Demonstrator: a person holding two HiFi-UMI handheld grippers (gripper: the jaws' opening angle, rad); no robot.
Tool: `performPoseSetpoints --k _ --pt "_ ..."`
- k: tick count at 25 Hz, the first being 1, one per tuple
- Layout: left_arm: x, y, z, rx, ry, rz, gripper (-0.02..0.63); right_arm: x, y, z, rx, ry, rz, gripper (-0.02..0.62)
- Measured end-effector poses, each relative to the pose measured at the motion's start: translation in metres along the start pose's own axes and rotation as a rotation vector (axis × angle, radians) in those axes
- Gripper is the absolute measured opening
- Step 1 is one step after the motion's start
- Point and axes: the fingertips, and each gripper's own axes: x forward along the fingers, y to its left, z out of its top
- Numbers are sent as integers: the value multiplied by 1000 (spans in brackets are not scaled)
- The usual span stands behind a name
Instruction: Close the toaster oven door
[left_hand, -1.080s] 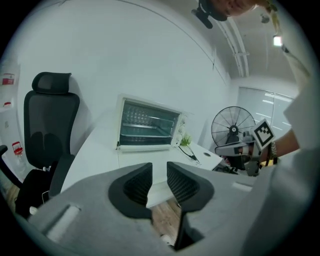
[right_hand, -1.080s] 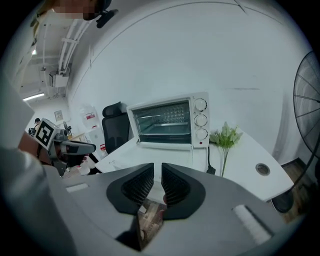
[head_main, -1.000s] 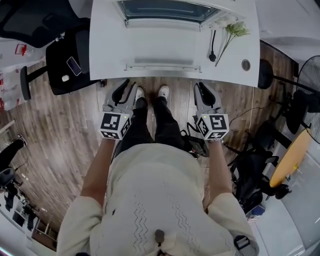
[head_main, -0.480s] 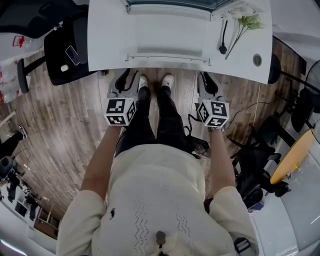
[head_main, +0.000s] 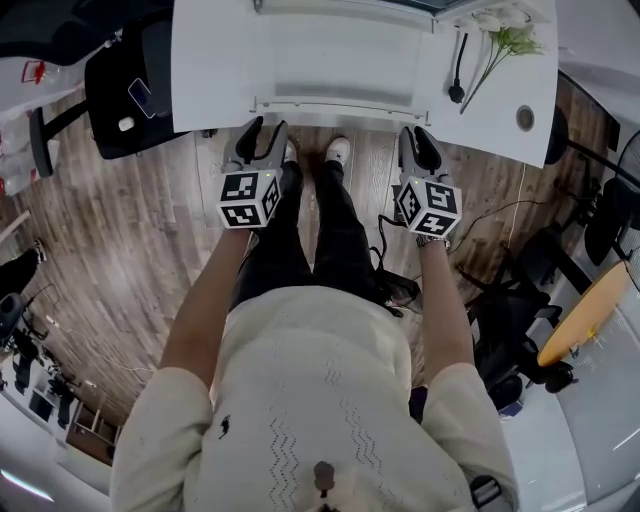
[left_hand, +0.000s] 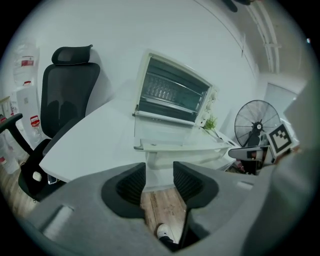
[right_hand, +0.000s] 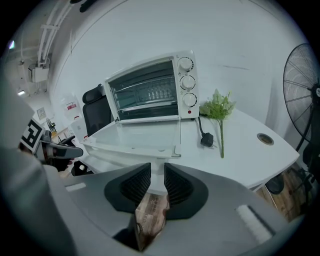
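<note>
oven door (head_main: 335, 62) ahead, lowered (flat) | left tongs (head_main: 264, 131) just opening, empty | right tongs (head_main: 417, 138) seemingly released

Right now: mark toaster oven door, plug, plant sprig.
toaster oven door (right_hand: 141, 134), right gripper view, glass pane.
plug (right_hand: 205, 140), right gripper view, black body.
plant sprig (right_hand: 218, 107), right gripper view, leafy top.

White toaster oven (right_hand: 150, 92) sits well back on the white tabletop (right_hand: 250, 145), toward its far edge, front facing the near edge. Three round knobs (right_hand: 188, 81) stacked down the right side of its face. The door (right_hand: 140, 135) is fully down, lying flat, glass pane up. Its slim handle (head_main: 330, 103) runs along the door's leading edge, just short of the tabletop's near edge. Wire rack visible inside the open cavity.
</note>
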Motion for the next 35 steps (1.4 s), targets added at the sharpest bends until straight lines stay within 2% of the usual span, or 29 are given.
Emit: performPoseSetpoints --k 15,20,24,30,35 --pt "12 5 12 -25 -51 69 175 17 -9 0 5 3 -46 100" --pt "15 12 13 -14 -49 99 111 20 -7 2 -22 7 -43 91" --pt "19 15 14 6 -39 113 89 19 -5 3 -27 -4 -49 91" --pt "21 15 15 17 -47 117 80 19 -5 3 -47 -14 -73 91" --pt "22 15 12 17 -46 116 75 20 -7 1 -1 -18 -65 81"
